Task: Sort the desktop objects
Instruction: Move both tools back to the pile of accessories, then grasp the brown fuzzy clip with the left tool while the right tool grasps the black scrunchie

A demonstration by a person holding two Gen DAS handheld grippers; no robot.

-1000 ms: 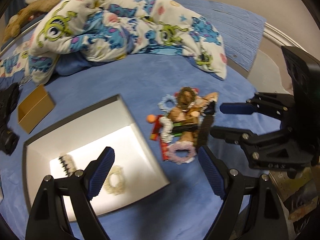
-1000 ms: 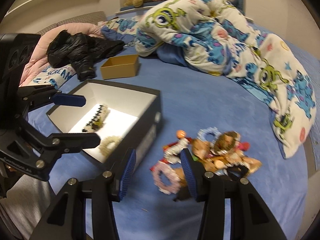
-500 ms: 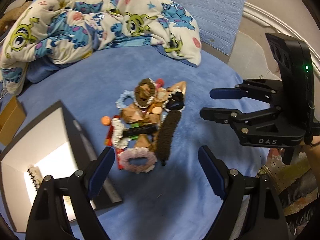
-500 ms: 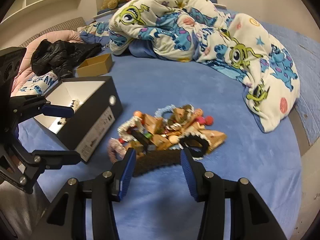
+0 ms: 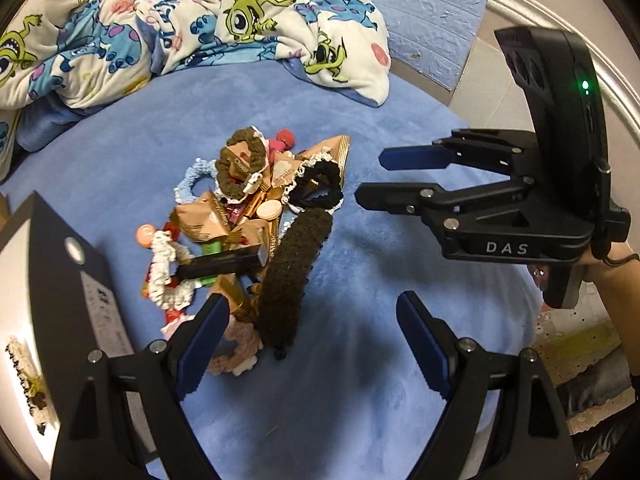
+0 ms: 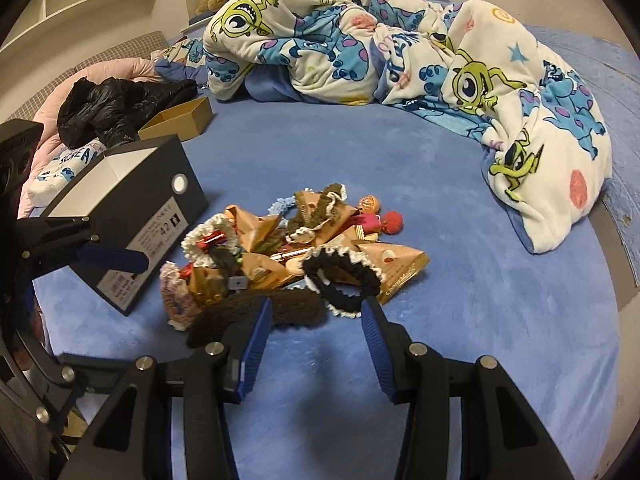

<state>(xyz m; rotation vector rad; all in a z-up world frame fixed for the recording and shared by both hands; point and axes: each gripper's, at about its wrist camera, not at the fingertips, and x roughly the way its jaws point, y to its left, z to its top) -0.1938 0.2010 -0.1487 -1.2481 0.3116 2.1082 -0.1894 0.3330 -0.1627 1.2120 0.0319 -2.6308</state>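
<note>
Your left gripper (image 5: 312, 340) hangs low over the blue bedcover (image 5: 340, 408), jaws spread wide with nothing between them; its left fingertip sits over the near edge of the pile of small objects (image 5: 256, 224). Just beyond that fingertip lies a pink scrunchie (image 5: 234, 354), and beside it a long dark brown fuzzy hair clip (image 5: 290, 276) runs up toward a black scrunchie with white trim (image 5: 318, 188). A black lipstick-like tube (image 5: 224, 264) lies across the middle of the heap among tan wrapped packets.

Your right gripper (image 6: 316, 316) also has its jaws apart and empty, its tips at the near side of the same pile, with the brown clip (image 6: 292, 306) and the black scrunchie (image 6: 340, 276) right ahead of them. In the left wrist view that gripper (image 5: 372, 176) hovers to the right of the pile, apart from it.

To the left of the pile stands the black shoebox (image 6: 132, 220), close beside the heap; at least one pale hair accessory (image 5: 24, 384) lies inside it, though the fisheye edge blurs it too much to name it surely.

Farther back sit a small tan cardboard box (image 6: 180, 120), a black jacket (image 6: 112, 100) and the crumpled cartoon-print blanket (image 6: 380, 40).
</note>
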